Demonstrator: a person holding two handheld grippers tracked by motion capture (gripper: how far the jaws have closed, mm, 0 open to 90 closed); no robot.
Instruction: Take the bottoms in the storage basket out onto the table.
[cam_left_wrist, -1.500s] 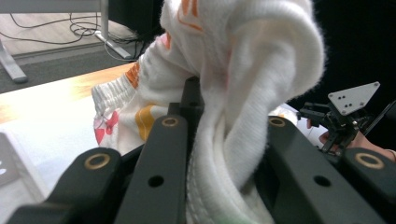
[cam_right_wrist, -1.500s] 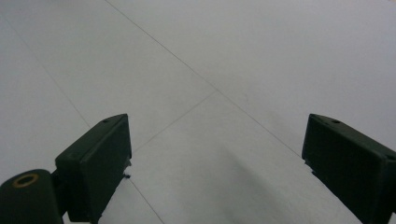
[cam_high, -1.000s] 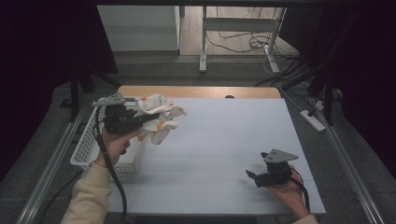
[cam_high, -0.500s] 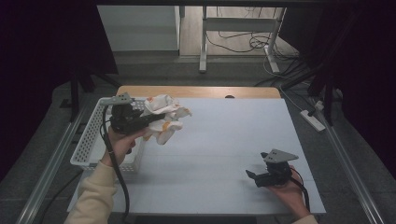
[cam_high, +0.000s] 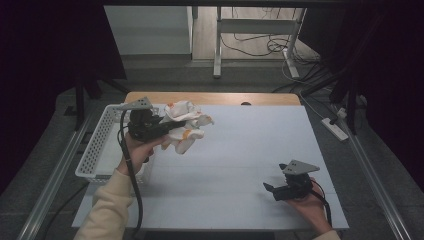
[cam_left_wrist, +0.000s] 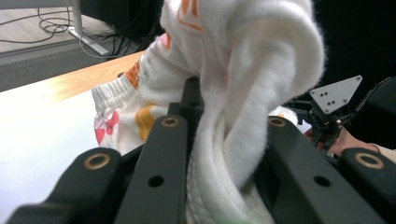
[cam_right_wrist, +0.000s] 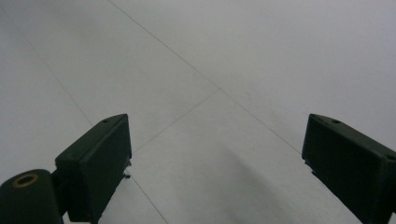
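Note:
My left gripper (cam_high: 172, 131) is shut on a bunched white cloth with orange and pink print (cam_high: 187, 125), holding it above the white table mat just right of the basket. In the left gripper view the cloth (cam_left_wrist: 243, 84) bulges up between the two black jaws, gripper (cam_left_wrist: 224, 154). My right gripper (cam_high: 270, 190) rests low over the mat near the front right, held by a hand. Its jaws stand wide apart with nothing between them, gripper (cam_right_wrist: 217, 154) over bare mat.
A white perforated basket (cam_high: 97, 147) stands at the table's left edge. The white mat (cam_high: 240, 145) covers a wooden table whose far edge (cam_high: 215, 97) shows. A power strip (cam_high: 336, 129) lies on the floor at the right, table legs and cables beyond.
My left gripper has carried the cloth rightward, away from the basket and out over the mat. The right gripper has stayed in place.

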